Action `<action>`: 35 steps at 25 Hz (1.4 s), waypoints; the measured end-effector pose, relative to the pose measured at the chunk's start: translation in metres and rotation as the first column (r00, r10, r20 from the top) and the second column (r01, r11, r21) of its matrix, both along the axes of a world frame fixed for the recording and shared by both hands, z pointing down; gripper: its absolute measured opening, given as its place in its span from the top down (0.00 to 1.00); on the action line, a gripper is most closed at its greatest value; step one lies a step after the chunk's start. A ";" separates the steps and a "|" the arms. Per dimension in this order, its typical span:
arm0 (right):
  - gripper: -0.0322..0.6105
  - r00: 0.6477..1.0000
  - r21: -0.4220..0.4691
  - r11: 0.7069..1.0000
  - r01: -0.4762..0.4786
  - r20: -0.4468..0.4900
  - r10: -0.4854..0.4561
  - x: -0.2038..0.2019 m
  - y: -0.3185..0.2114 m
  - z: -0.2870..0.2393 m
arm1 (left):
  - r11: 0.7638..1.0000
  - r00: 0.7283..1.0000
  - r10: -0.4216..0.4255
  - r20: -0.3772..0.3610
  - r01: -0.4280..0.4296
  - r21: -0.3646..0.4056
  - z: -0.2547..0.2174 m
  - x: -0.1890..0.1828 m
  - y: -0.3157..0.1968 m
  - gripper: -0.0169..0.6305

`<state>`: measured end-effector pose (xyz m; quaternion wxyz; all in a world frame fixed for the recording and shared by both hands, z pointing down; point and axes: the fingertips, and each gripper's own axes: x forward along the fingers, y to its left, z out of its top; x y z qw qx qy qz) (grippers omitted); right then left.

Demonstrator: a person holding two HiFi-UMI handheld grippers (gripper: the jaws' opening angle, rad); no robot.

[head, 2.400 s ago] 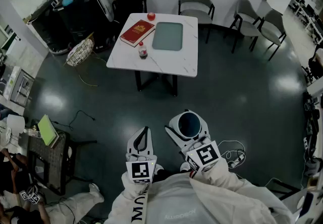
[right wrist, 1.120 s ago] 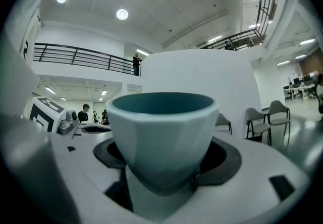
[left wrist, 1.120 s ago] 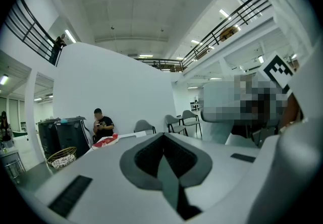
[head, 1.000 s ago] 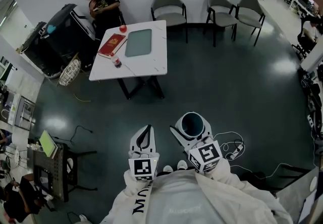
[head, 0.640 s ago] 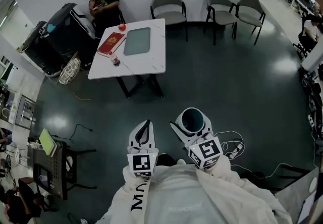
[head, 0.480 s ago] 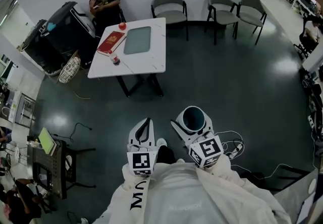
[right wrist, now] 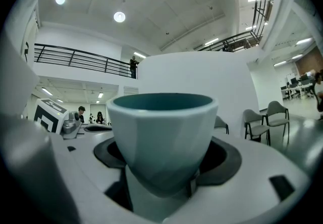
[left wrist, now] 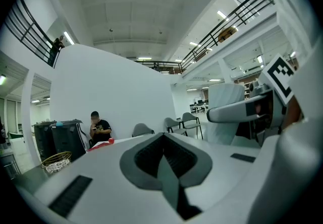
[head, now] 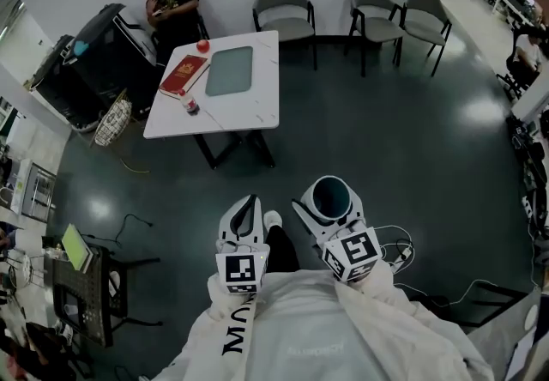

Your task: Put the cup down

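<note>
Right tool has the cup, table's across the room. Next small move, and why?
Probably carry the cup forward toward the white table, keeping it upright. The right tool is clamped on the cup's lower body, and it hangs over the dark floor, well short of the table, so letting go here would likely drop it.

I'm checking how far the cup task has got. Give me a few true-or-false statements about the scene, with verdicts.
1. The right gripper holds the cup upright. True.
2. The left gripper grips a bottle. False: its jaws are together with nothing between them; the bottle stands on the table.
3. The cup stands on the white table. False: it is in the right gripper, above the floor, apart from the table.
4. A red book lies on the table. True.
</note>
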<state>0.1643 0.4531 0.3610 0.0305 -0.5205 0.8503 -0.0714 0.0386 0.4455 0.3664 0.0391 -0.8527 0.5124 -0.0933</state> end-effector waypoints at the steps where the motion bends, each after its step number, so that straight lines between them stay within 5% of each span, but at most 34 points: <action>1: 0.37 1.000 0.000 1.000 -0.003 -0.003 0.003 0.000 -0.004 0.001 | 1.000 1.000 0.004 -0.001 -0.004 -0.002 0.002 0.000 -0.004 0.96; 16: 0.37 0.999 -0.053 0.998 -0.030 -0.037 0.028 -0.004 -0.082 0.021 | 0.999 0.999 0.021 -0.024 -0.022 -0.041 0.021 -0.007 -0.093 0.96; 35: 0.36 0.998 -0.122 0.992 0.015 -0.052 -0.021 -0.064 -0.279 0.030 | 0.996 1.000 -0.003 -0.024 0.001 -0.085 0.021 -0.060 -0.290 0.96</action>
